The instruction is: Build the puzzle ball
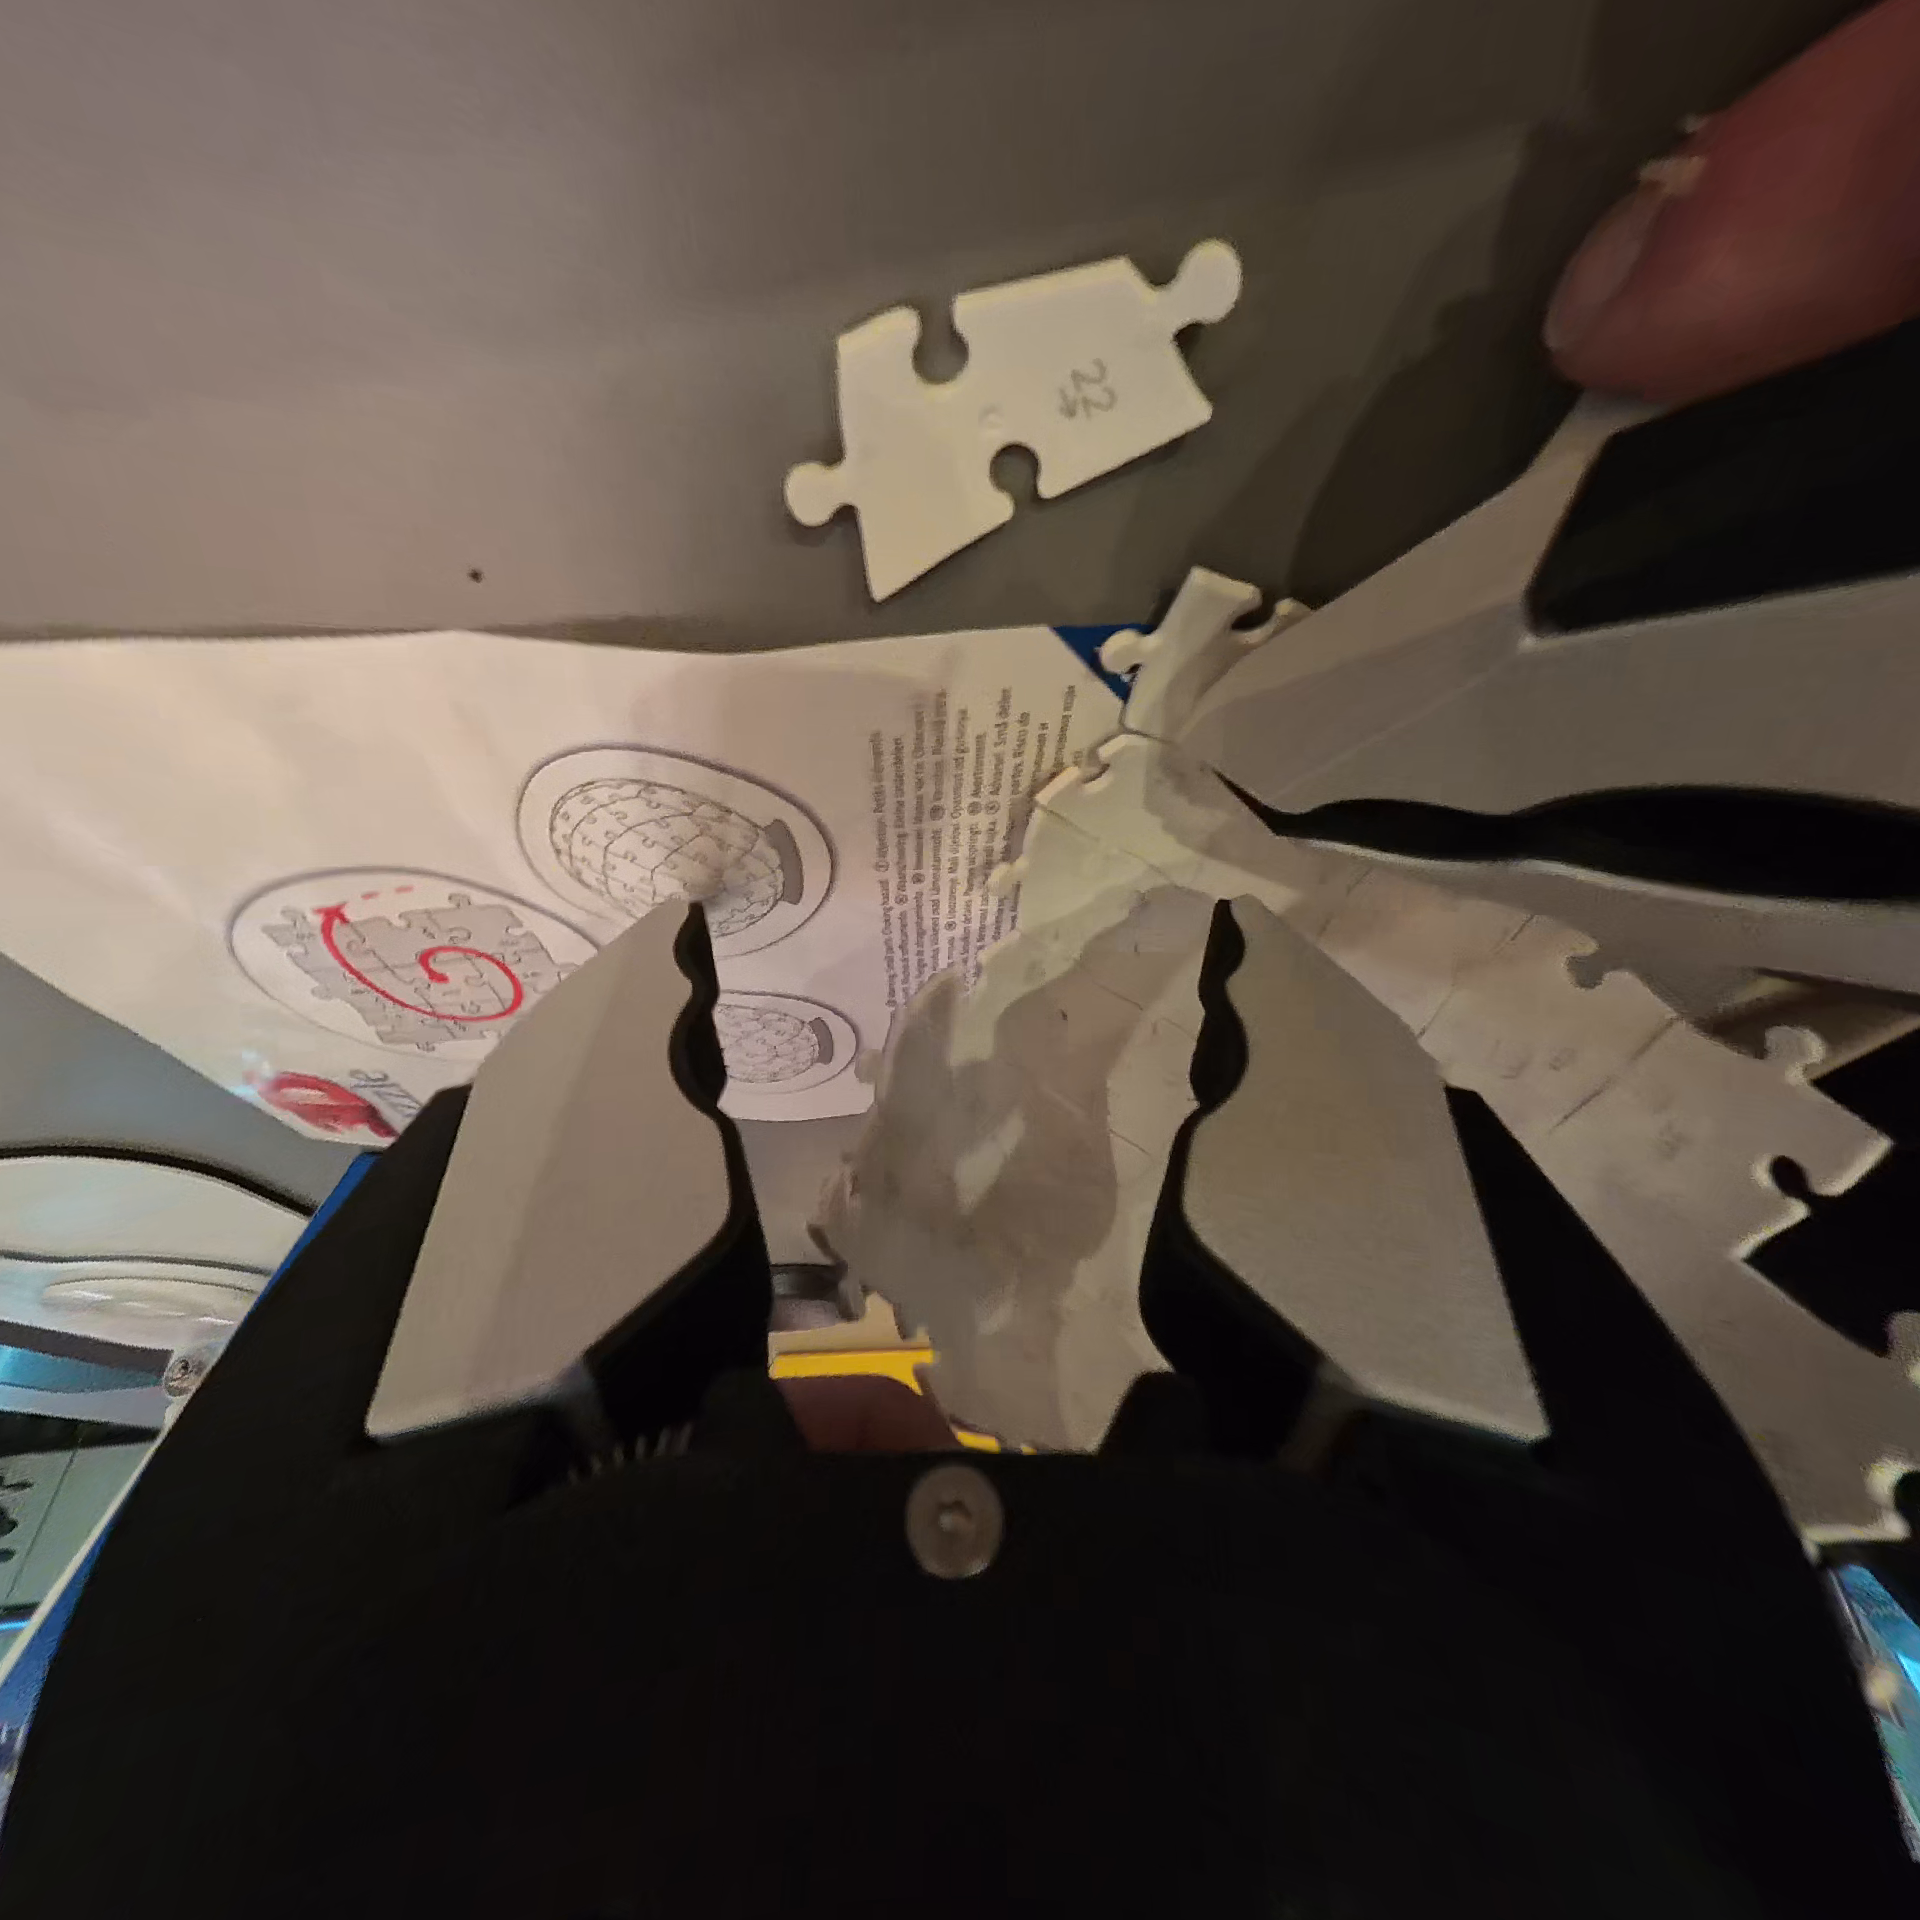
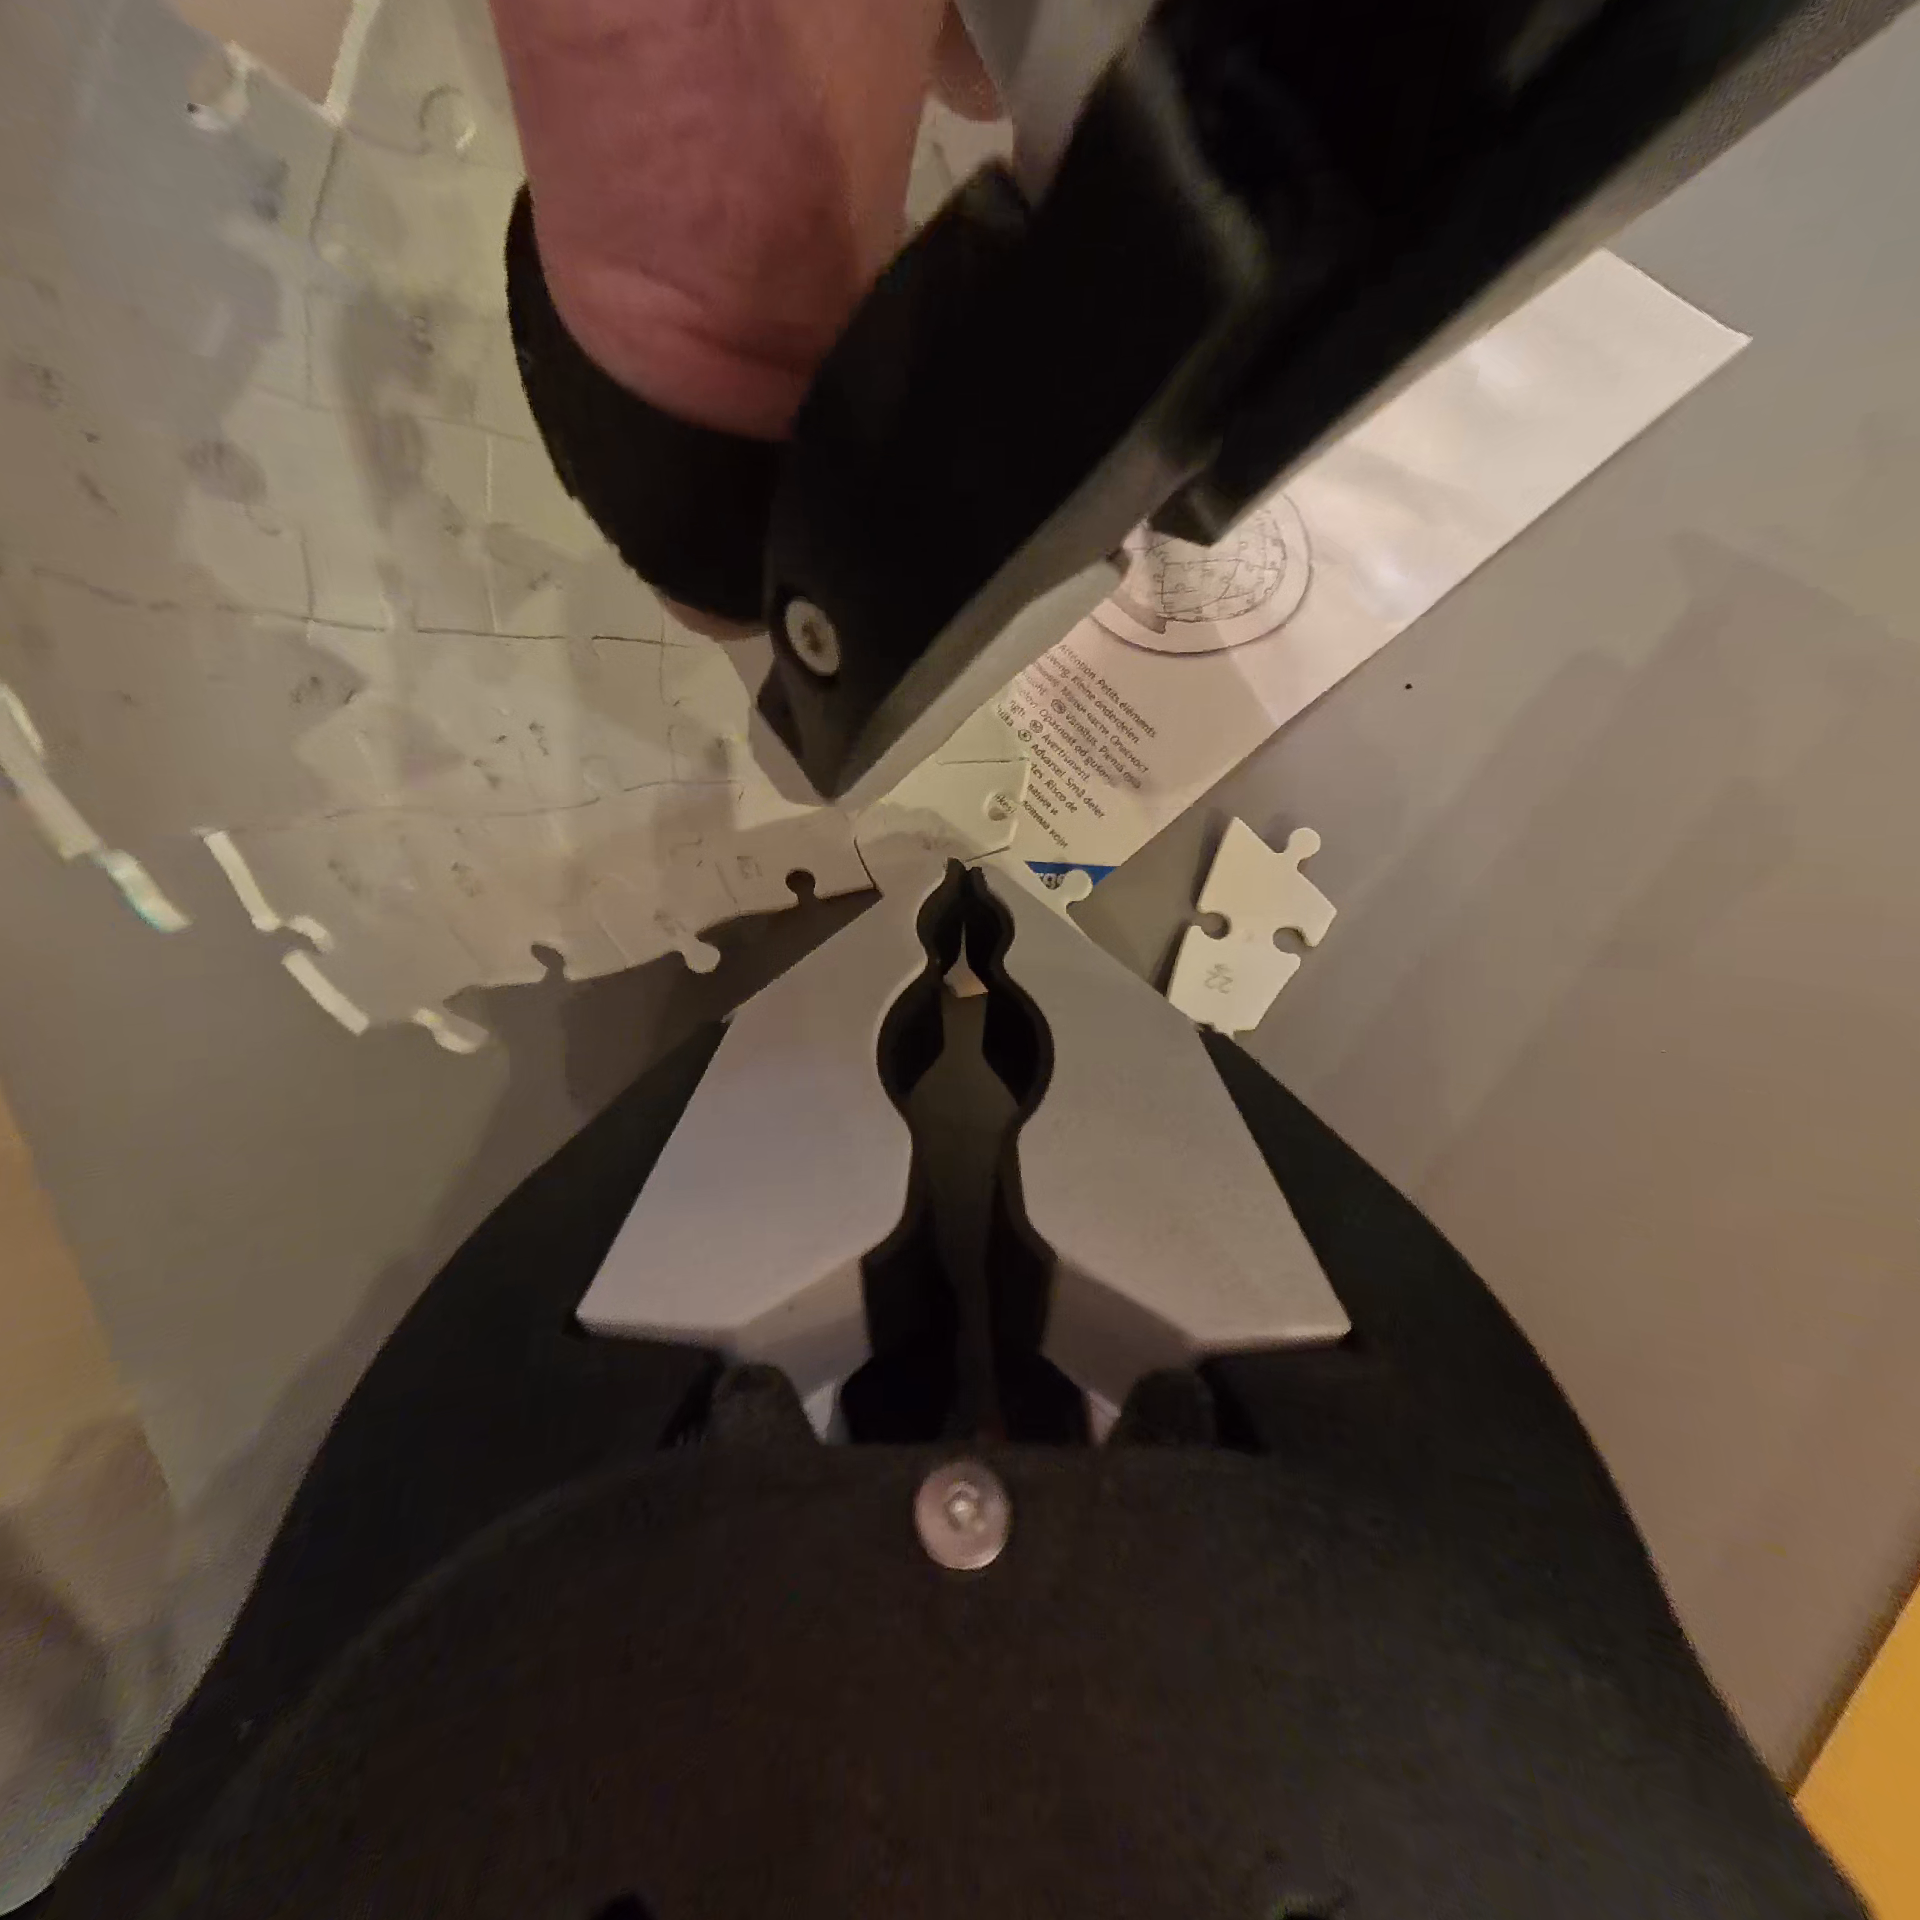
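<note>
The partly built puzzle ball (image 1: pixel 1049 1122) is a white curved shell of joined pieces, held in the air. It sits between the spread fingers of my left gripper (image 1: pixel 958 920), which is open. My right gripper (image 2: pixel 961 888) is shut on a white puzzle piece (image 2: pixel 925 831) at the shell's (image 2: pixel 364 623) edge. In the left wrist view the right gripper (image 1: pixel 1184 748) comes in from the right onto that edge. A loose white piece (image 1: pixel 1018 416) lies on the grey table; it also shows in the right wrist view (image 2: pixel 1257 925).
A printed instruction sheet (image 1: pixel 416 779) lies flat on the grey table (image 1: pixel 416 312), under the shell; it also shows in the right wrist view (image 2: pixel 1455 468). A hand (image 2: pixel 707 208) holds the left gripper's body. A finger (image 1: pixel 1745 239) shows at the upper right. A yellow surface (image 2: pixel 1860 1766) is at the lower right.
</note>
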Demonstrator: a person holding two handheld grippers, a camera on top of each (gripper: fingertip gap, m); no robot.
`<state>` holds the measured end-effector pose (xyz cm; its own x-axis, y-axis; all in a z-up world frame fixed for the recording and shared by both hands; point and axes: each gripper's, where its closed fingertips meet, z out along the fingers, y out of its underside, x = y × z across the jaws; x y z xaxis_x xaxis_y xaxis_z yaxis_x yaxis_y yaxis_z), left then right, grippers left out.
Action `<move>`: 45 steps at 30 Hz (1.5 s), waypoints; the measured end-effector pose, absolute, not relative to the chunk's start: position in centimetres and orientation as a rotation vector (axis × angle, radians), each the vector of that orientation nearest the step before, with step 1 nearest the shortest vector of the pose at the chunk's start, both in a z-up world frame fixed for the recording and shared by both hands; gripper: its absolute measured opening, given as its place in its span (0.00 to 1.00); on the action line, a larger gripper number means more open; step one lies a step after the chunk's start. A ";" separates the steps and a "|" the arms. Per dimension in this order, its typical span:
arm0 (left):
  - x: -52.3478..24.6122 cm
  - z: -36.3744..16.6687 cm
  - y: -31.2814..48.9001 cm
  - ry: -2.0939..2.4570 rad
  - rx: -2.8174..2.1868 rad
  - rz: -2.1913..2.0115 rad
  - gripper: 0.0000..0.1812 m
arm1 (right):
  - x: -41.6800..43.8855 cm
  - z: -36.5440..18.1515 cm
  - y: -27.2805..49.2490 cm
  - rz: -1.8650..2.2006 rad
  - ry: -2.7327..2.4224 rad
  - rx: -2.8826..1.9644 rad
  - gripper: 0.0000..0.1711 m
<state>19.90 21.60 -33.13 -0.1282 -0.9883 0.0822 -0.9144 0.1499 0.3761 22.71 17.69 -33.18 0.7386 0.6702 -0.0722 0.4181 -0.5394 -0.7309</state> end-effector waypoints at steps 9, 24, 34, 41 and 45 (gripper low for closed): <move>21.7 -31.6 22.6 -2.157 2.003 -0.153 0.49 | 22.7 -33.3 17.6 0.606 -0.737 -2.279 0.00; 20.6 -19.4 22.1 -2.293 2.517 1.007 0.50 | 22.7 -33.2 17.7 0.640 -0.678 -2.299 0.00; 14.7 -26.0 19.0 -2.543 2.433 1.081 0.66 | 22.7 -33.2 17.7 0.673 -0.673 -2.304 0.00; 16.6 -28.8 18.1 -2.497 2.423 1.271 0.68 | 22.7 -33.2 17.6 0.679 -0.680 -2.302 0.00; 17.6 -28.8 17.6 -2.480 2.398 1.390 0.64 | 22.8 -33.1 17.5 0.686 -0.683 -2.299 0.00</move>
<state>17.62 17.57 -28.79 -0.0736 -0.9942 0.0788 -0.5861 -0.0208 -0.8100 22.75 17.49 -33.14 0.7291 0.6195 -0.2910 0.2880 -0.6634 -0.6906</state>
